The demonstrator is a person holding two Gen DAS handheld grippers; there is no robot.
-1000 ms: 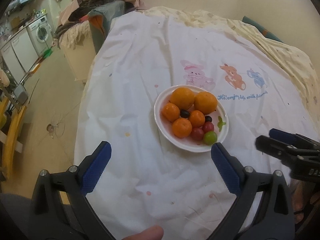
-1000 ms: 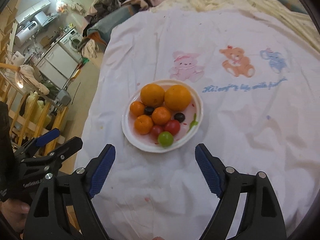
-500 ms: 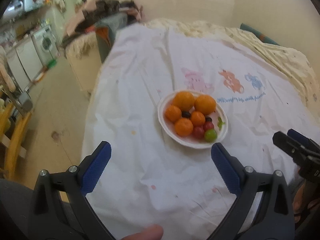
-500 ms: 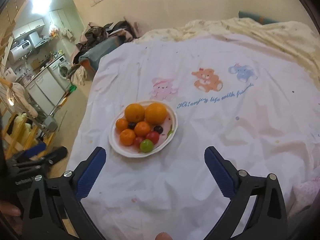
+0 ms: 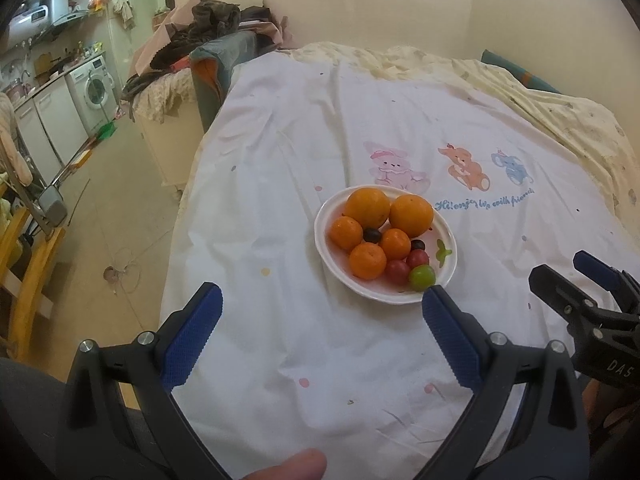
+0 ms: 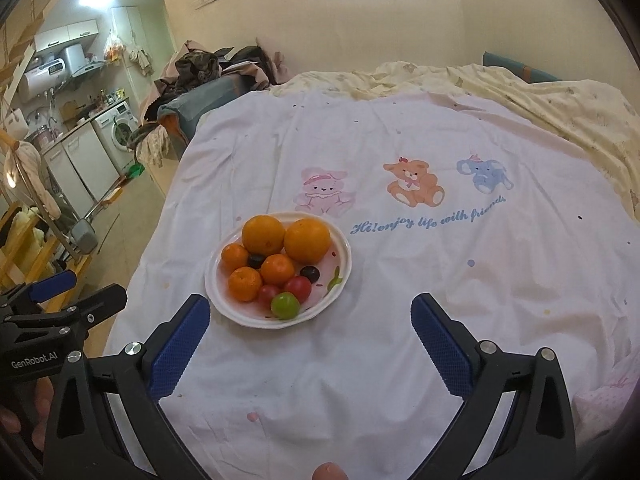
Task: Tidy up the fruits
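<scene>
Right gripper (image 6: 310, 334) jaws just widened, nothing btwn, fruit plate (image 6: 340, 282) now ahead-left, left gripper (image 5: 320, 328) also apart.

A lived-in home, bed (image 6: 400, 128) spread with a white sheet printed with cartoon animals, rumpled yellow quilt (image 6: 560, 104), pile of clothes (image 5: 208, 32), open kitchen with washing machine (image 5: 94, 92), white cabinets (image 6: 66, 34), water heater (image 6: 40, 74)

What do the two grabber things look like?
Both are black plastic claws with silver screws and bumpy blue pads. The left gripper shows white "GenRobot.AI" lettering on its side in the right wrist view. The right gripper shows white "DAS" lettering in the left wrist view.
</scene>
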